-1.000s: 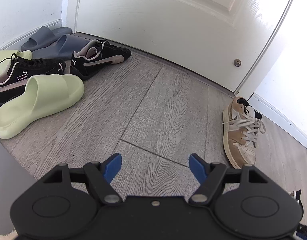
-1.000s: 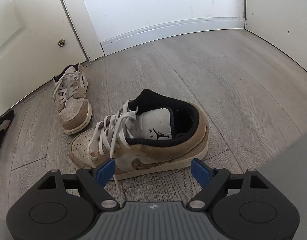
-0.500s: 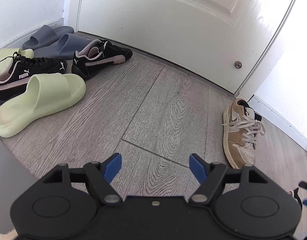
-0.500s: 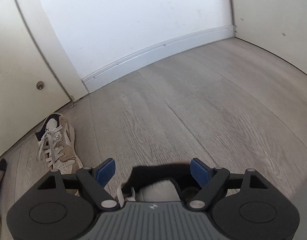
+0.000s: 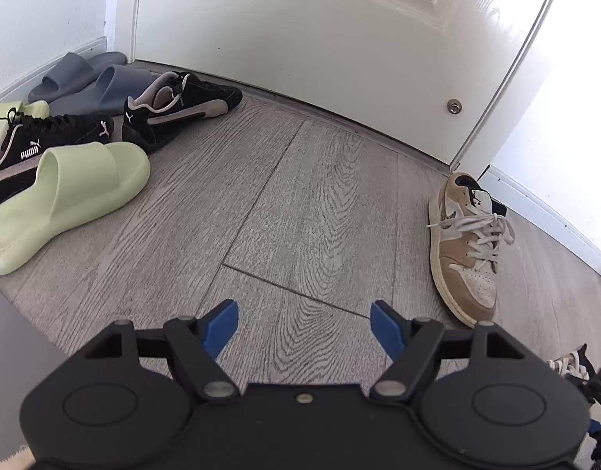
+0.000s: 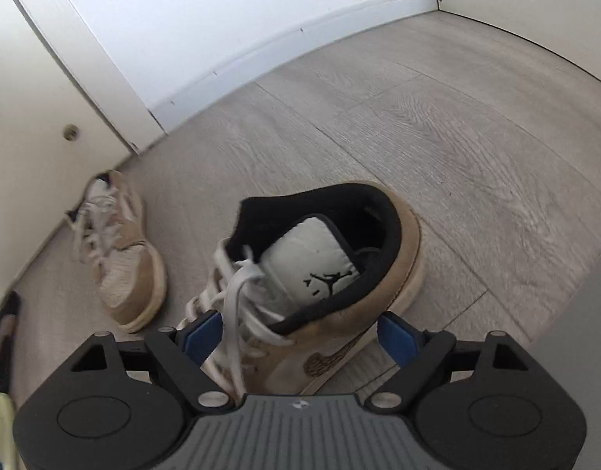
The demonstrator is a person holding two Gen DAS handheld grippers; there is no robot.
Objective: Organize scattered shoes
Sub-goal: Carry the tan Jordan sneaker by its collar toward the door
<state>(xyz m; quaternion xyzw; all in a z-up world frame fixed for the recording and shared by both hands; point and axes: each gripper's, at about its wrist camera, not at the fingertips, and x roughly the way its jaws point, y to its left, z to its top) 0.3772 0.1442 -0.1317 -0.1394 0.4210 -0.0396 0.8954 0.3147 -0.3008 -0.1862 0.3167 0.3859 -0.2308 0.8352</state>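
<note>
Right claw: my right gripper [image 6: 300, 337] is spread wide, its blue pads either side of the near tan sneaker [image 6: 323, 274]; I cannot tell whether they touch it, and nothing is clamped.
Left claw: my left gripper [image 5: 304, 329] is wide too, empty, over bare floor [image 5: 300, 203].
Near tan sneaker: on its sole between my right pads, heel collar away from me, laces loose.
Its mate: the second tan sneaker [image 5: 464, 246] lies apart from it, heel end close to the door [image 5: 300, 27].
Far left cluster: green slide [image 5: 65, 199] nearest, then two black sneakers [image 5: 179, 109]; behind them grey slides [image 5: 85, 78] by the wall. A second green slide [image 5: 10, 113] shows behind the near black sneaker.
Done: I judge very little; only the grey slides lie side by side.
Left: pair the tan sneakers, then straighten the black and green pairs.
</note>
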